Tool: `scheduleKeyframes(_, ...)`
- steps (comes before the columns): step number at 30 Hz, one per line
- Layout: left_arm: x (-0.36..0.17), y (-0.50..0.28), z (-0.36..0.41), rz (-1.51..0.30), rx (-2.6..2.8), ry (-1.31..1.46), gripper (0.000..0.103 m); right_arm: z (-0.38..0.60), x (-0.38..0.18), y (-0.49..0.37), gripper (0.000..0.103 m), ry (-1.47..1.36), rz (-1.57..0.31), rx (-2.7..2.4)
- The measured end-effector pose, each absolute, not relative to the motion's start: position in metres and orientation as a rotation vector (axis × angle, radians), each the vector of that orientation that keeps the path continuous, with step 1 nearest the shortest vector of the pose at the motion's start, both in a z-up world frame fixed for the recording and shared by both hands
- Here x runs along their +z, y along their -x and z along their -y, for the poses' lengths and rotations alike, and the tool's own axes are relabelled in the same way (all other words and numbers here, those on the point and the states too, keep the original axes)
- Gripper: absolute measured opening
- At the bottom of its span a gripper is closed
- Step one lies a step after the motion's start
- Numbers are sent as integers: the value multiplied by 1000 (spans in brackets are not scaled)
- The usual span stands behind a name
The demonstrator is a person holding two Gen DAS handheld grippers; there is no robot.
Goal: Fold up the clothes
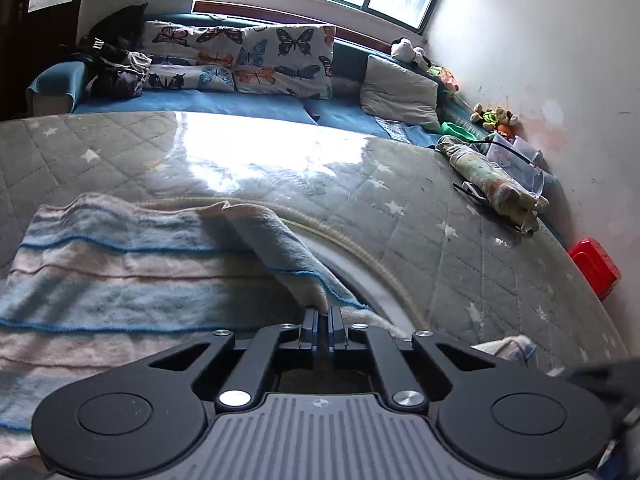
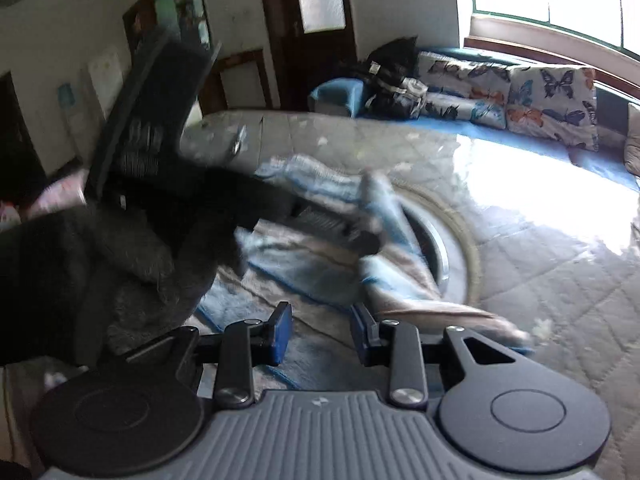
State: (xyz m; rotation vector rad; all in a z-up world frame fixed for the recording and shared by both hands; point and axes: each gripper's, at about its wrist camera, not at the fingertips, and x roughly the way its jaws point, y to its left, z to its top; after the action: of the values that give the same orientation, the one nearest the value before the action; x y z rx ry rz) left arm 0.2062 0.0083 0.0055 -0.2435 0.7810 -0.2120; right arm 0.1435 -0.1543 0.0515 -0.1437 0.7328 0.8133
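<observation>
A blue, pink and white striped cloth [image 1: 120, 264] lies spread on the quilted grey star-print cover [image 1: 440, 208] of the table. One raised fold of it runs down into my left gripper [image 1: 322, 320], whose blue-padded fingers are pressed together on that fold. In the right wrist view the same cloth [image 2: 320, 276] is blurred and bunched. My right gripper [image 2: 322, 332] hovers just above it, fingers wide apart and holding nothing. A person's dark fuzzy sleeve [image 2: 80, 264] and the left device's housing [image 2: 148, 120] fill the left of that view.
A curved white and beige band [image 1: 360, 256] shows beside the cloth. A rolled cloth [image 1: 492, 180], a clear plastic box [image 1: 516, 160] and a red box [image 1: 594, 268] sit along the right edge by the wall. Behind stands a blue sofa with butterfly cushions [image 1: 280, 60].
</observation>
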Motion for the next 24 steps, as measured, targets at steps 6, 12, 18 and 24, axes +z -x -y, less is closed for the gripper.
scheduleKeyframes(6,2,-183,-23,-772,-217,257,4,200,80,-154,33,-58,-673,728)
scheduleKeyframes(12,-2,-159,-39,-763,-222,271,4,209,54,-199,34,-152,-803,602)
scheduleKeyframes(18,-5,-148,-50,-773,-215,295,5,192,22,-194,36,-183,-925,688)
scheduleKeyframes(24,-6,-144,-52,-764,-209,302,7,178,29,-166,25,-49,-851,727)
